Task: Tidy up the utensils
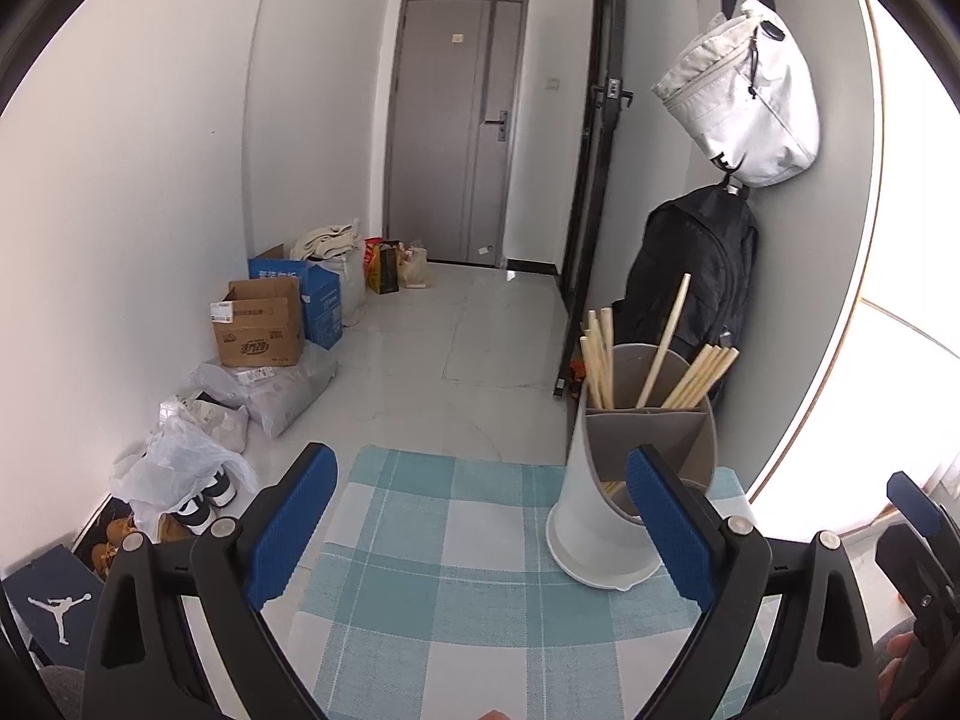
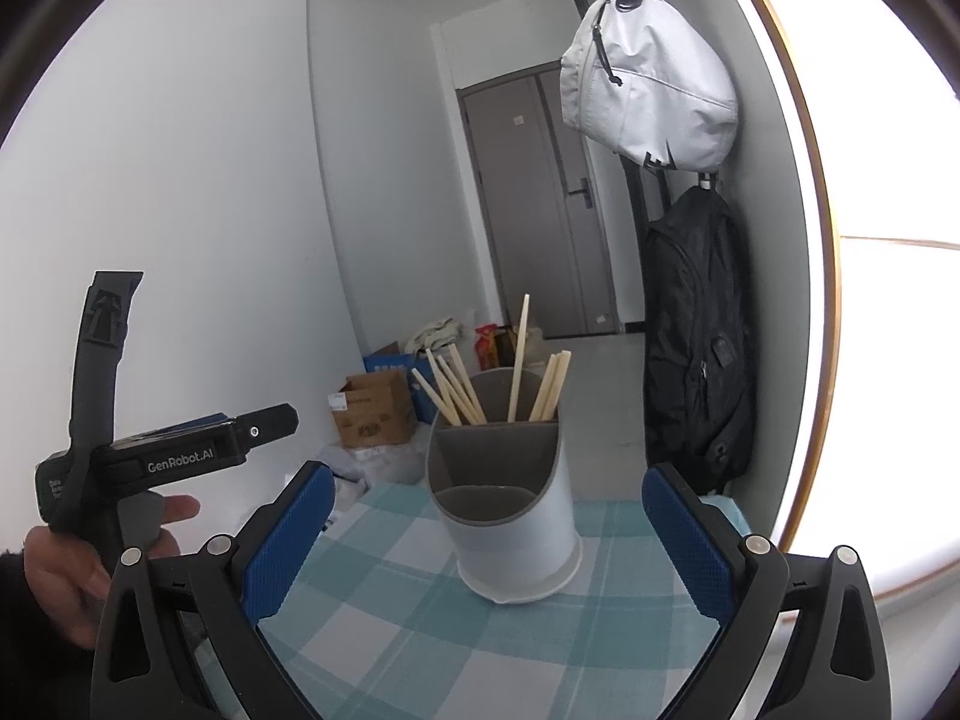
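Observation:
A white utensil holder (image 1: 591, 516) with a grey divided insert stands on the teal checked tablecloth (image 1: 444, 588). Several wooden chopsticks (image 1: 660, 360) stand in its back compartments. In the right wrist view the holder (image 2: 516, 534) sits centred ahead, chopsticks (image 2: 468, 390) upright in it, front compartment empty. My left gripper (image 1: 480, 516) is open and empty, the holder just inside its right finger. My right gripper (image 2: 489, 540) is open and empty, held wide before the holder. The left gripper's body (image 2: 168, 450) shows at the left of the right wrist view.
The table is small; its far edge drops to a tiled floor (image 1: 456, 336). Cardboard boxes (image 1: 258, 324), bags and shoes line the left wall. A black backpack (image 1: 696, 276) and a white bag (image 1: 744, 96) hang on the right wall beside the table.

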`<move>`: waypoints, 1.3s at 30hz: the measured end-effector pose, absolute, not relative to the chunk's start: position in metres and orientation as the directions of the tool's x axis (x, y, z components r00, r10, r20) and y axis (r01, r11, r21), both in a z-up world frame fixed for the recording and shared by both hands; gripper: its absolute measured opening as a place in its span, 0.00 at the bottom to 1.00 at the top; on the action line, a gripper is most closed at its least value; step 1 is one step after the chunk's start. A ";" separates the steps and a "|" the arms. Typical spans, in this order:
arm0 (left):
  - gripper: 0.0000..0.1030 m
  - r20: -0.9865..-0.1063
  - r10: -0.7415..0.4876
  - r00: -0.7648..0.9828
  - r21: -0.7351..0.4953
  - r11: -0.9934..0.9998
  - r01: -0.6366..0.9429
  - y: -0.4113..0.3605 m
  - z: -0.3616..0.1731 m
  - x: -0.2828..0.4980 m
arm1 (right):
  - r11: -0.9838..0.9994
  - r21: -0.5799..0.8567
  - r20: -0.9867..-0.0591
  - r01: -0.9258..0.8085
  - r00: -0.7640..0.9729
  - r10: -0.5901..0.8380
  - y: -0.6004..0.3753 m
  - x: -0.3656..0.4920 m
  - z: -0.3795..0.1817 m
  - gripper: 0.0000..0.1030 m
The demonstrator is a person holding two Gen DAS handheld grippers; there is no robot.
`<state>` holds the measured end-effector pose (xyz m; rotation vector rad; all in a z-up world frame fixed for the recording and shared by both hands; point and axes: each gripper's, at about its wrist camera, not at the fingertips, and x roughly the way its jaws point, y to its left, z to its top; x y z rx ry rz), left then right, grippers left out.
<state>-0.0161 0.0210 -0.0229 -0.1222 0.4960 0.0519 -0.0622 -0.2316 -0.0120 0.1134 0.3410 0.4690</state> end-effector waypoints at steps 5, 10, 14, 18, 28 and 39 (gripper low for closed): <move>0.92 -0.490 0.037 0.871 -0.108 0.989 -0.103 0.025 -0.024 -0.012 | 0.890 0.180 -0.286 -0.419 0.844 0.454 -0.232 -0.064 -0.011 1.00; 0.92 -0.485 0.036 0.874 -0.097 0.991 -0.095 0.022 -0.024 -0.014 | 0.890 0.183 -0.284 -0.418 0.844 0.455 -0.233 -0.065 -0.011 1.00; 0.92 -0.488 0.034 0.872 -0.089 0.992 -0.089 0.021 -0.025 -0.014 | 0.890 0.180 -0.284 -0.418 0.844 0.454 -0.233 -0.065 -0.010 1.00; 0.92 -0.496 0.038 0.867 -0.087 0.992 -0.093 0.021 -0.026 -0.013 | 0.889 0.172 -0.285 -0.424 0.842 0.457 -0.231 -0.066 -0.010 1.00; 0.92 -0.466 0.035 0.884 -0.051 0.997 -0.066 0.014 -0.024 -0.018 | 0.888 0.167 -0.287 -0.428 0.841 0.459 -0.231 -0.065 -0.011 1.00; 0.92 -0.459 0.037 0.888 -0.055 0.996 -0.070 0.015 -0.023 -0.021 | 0.888 0.162 -0.289 -0.431 0.839 0.460 -0.230 -0.065 -0.011 1.00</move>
